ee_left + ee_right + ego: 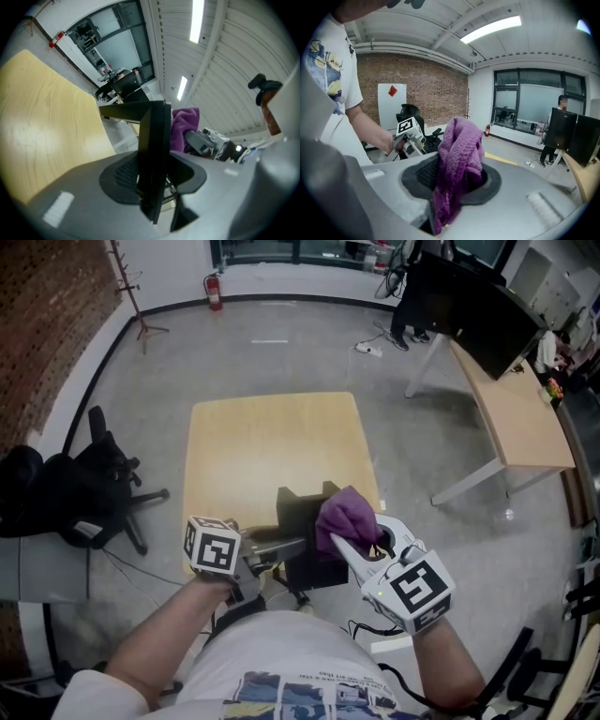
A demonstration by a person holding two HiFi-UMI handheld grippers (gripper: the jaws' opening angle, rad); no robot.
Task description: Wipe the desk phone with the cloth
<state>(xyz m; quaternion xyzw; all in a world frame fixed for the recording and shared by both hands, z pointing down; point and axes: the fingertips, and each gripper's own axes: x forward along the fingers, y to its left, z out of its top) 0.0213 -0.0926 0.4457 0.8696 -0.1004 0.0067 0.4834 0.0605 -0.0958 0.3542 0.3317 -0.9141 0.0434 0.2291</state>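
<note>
While left gripper (291, 544) clamps phone (300, 507): wood tbl (272, 442), grey floor (309, 352), brick wall (47, 324).

cloth (349, 510): i see purple fleecy fabric, thick rough pile, matt.
desk phone (298, 514): black plastic, smooth and matt to my eye.
table (262, 446): pale wood grain, smooth, faint sheen.
left gripper (286, 546), right gripper (356, 538): grey matt plastic shells.

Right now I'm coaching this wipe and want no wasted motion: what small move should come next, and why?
Probably press the purple cloth against the black desk phone and draw it across. The right gripper is shut on the cloth, which sits right beside the phone, while the left gripper clamps the phone steady.
</note>
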